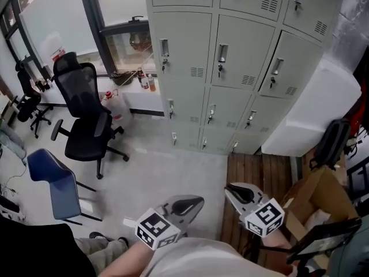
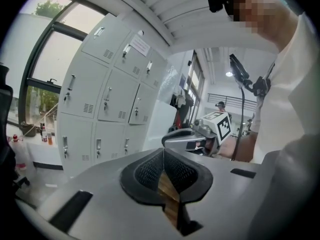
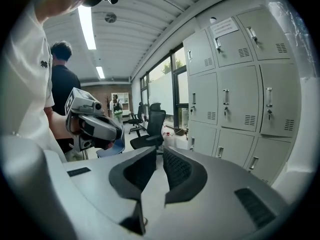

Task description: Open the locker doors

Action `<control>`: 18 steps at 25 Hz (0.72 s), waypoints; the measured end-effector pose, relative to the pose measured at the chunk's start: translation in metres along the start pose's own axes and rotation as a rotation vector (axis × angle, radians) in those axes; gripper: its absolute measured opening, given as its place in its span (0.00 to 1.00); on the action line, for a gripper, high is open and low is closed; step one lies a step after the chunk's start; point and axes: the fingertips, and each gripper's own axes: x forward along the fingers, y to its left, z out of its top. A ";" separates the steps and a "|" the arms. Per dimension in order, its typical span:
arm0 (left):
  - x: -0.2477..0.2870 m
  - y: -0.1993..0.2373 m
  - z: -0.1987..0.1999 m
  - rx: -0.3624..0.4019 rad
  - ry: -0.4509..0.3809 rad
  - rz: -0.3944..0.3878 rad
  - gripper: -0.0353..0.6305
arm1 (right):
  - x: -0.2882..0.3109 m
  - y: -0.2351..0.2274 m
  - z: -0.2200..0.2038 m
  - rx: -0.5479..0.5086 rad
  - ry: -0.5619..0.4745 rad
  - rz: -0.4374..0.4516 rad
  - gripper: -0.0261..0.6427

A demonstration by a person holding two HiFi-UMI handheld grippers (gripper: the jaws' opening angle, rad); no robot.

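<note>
The right gripper (image 3: pixel 159 153) is seen with its jaws a little apart, and nothing is held between them. The lockers (image 3: pixel 240 101) are spread from 1 to 4 o'clock, with every visible door shut and a paper notice (image 3: pixel 223 27) stuck to an upper door. A black office chair (image 3: pixel 154 126) is seen just above the jaws, near centre. The left gripper (image 3: pixel 92 124) is held at 9 o'clock. A strip light (image 3: pixel 87 26) is mounted at 11 o'clock.
</note>
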 end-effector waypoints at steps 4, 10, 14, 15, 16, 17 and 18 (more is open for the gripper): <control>-0.021 0.055 0.012 0.022 -0.001 -0.004 0.07 | 0.061 -0.019 0.028 -0.016 -0.013 -0.042 0.07; -0.048 0.129 0.023 0.001 -0.015 0.043 0.07 | 0.143 -0.043 0.073 -0.061 -0.027 -0.053 0.07; -0.043 0.170 0.037 -0.018 -0.048 0.086 0.07 | 0.191 -0.072 0.096 -0.084 -0.026 -0.020 0.08; -0.040 0.181 0.042 -0.020 -0.050 0.099 0.07 | 0.203 -0.081 0.103 -0.081 -0.034 -0.011 0.08; -0.037 0.192 0.047 -0.024 -0.054 0.112 0.07 | 0.215 -0.089 0.112 -0.082 -0.044 0.000 0.09; -0.033 0.202 0.053 -0.030 -0.058 0.126 0.07 | 0.227 -0.097 0.121 -0.089 -0.055 0.012 0.11; -0.028 0.211 0.058 -0.037 -0.062 0.138 0.07 | 0.239 -0.105 0.130 -0.100 -0.065 0.025 0.13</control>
